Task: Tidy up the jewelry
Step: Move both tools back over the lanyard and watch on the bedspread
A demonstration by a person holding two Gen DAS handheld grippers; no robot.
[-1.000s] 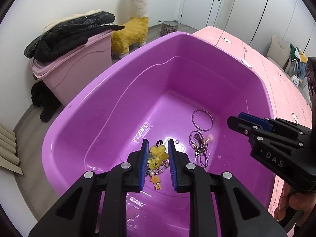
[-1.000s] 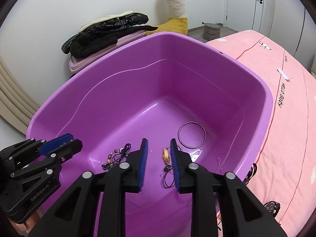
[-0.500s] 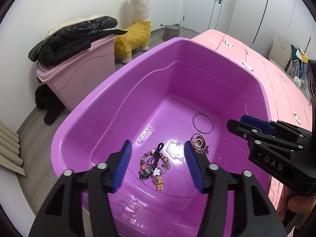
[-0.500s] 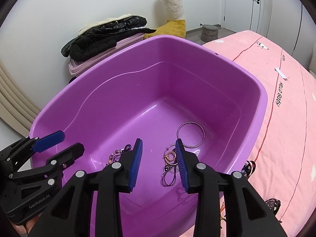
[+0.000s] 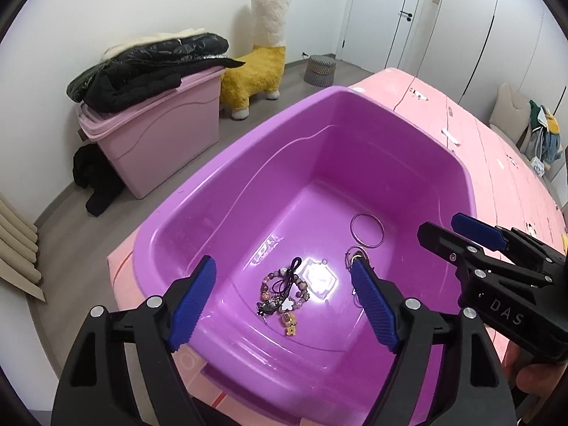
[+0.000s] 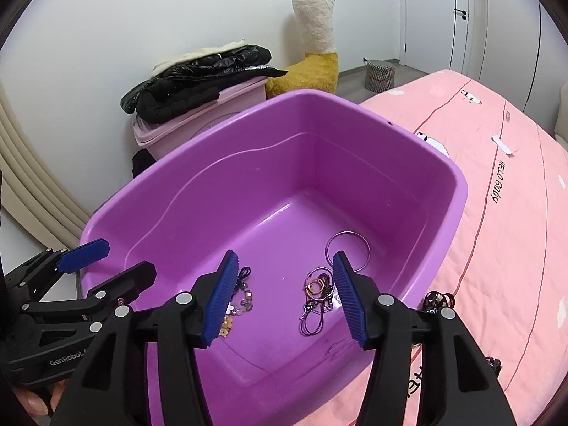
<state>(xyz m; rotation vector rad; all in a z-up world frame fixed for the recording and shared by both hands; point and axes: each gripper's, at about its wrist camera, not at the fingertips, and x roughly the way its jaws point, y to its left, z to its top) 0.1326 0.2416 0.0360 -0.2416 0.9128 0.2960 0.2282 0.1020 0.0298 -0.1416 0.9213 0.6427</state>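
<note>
Two grippers hang over a big purple tub (image 5: 227, 191) that sits on a pink bed (image 6: 497, 213). The left gripper (image 5: 284, 294) has its blue jaws spread wide and holds nothing. The right gripper (image 6: 284, 294) is spread wide too, and it is empty as well.

Some jewelry lies on the tub floor. A beaded bracelet (image 5: 284, 293) with a little yellow charm (image 5: 289, 323) lies right under the left gripper. A thin silver ring (image 5: 367, 230) lies flat, farther back. A bunch of rings and dark cords (image 6: 317, 298) lies between the bracelet and the ring, close under the right gripper.

I think this is the gap between drops: these pieces are in, and nothing is in hand. More jewelry (image 6: 438, 300) peeks out on the bed, just past the tub's right rim, partly hidden by the right gripper. It looks like the next thing to fetch. That would mean lifting the right gripper over the rim, moving it out to the bed, and closing on a small, thin piece.

The tub walls are tall, so a gripper should go up before it goes sideways. The two grippers are near each other, so they could bump. The bed to the right has lots of open room.
</note>
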